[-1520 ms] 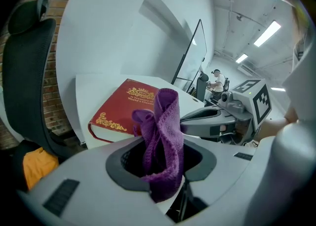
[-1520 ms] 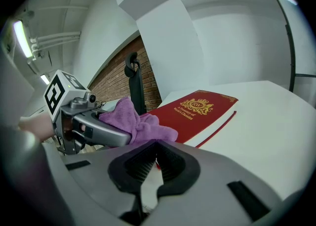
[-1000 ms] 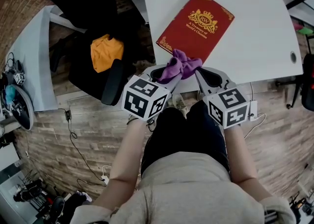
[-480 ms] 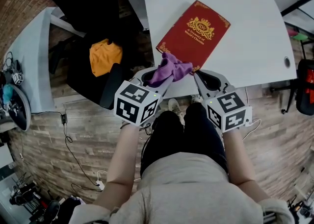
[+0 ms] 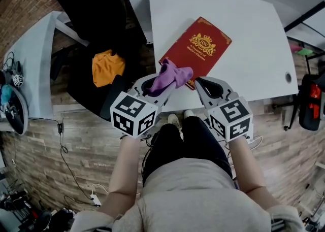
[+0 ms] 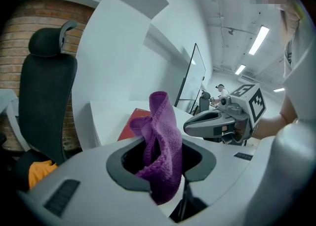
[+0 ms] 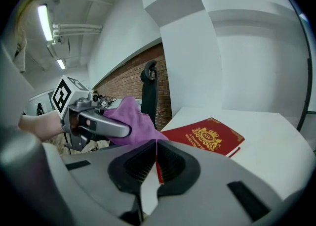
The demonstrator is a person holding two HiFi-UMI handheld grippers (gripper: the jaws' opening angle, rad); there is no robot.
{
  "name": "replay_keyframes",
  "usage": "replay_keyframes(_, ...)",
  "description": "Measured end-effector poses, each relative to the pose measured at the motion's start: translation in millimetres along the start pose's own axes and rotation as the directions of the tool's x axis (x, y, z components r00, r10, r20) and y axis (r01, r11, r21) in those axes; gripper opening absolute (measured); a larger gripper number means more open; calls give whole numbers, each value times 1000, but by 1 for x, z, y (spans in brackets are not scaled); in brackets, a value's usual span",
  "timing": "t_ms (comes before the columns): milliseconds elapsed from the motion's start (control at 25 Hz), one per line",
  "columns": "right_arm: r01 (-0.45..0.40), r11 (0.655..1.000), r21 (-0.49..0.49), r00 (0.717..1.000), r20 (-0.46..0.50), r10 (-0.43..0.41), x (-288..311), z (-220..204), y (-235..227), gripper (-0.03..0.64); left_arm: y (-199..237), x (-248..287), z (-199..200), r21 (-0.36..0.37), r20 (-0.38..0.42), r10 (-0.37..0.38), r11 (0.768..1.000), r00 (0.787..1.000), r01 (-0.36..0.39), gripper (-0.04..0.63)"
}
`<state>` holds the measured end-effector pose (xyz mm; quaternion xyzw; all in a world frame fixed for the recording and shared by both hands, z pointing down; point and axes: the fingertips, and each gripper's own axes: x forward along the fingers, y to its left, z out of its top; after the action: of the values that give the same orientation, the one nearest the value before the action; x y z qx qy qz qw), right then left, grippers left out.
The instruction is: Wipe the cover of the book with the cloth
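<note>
The left claw [image 5: 154,81] is clamped on the purple cloth [image 5: 171,75], which bunches up out of its jaws; the left gripper view shows the fabric [image 6: 160,141] pinched between them. Seen from the head, the cloth overlaps the near corner of the red book [image 5: 199,47] and hides it. The book lies flat, cover up, set askew close to the front edge of the white counter [image 5: 249,28]. The right claw [image 5: 205,87] sits just beside the cloth at the book's near edge, its jaws drawn together to a thin slit in which a sliver of red shows; whether they nip the book cannot be told. Left of the counter stands a black office chair [image 5: 91,18] with an orange garment [image 5: 107,66] on its seat, and past it a second pale counter [image 5: 33,58] above the wood-plank floor [image 5: 76,144]
</note>
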<state>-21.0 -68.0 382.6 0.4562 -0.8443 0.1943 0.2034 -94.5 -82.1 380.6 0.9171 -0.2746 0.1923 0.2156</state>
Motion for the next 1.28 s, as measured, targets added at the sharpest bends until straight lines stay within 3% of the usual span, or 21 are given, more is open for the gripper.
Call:
replay_keyframes(480,-53,999,13,985,167,50,-29,61,-21,23,-13,-8,56,3,110,42,999,993,-43,138)
replay_keyframes(760,-91,996,-20,971,221,93,-39,91,-31,23,-20,-12,95,49,175,62,996,983,-71,137)
replay_keyframes(1280,-87,995,-39,928,361,95,-68,141,-52,21,-33,-21,161,68,381,36,995,924,-67,137)
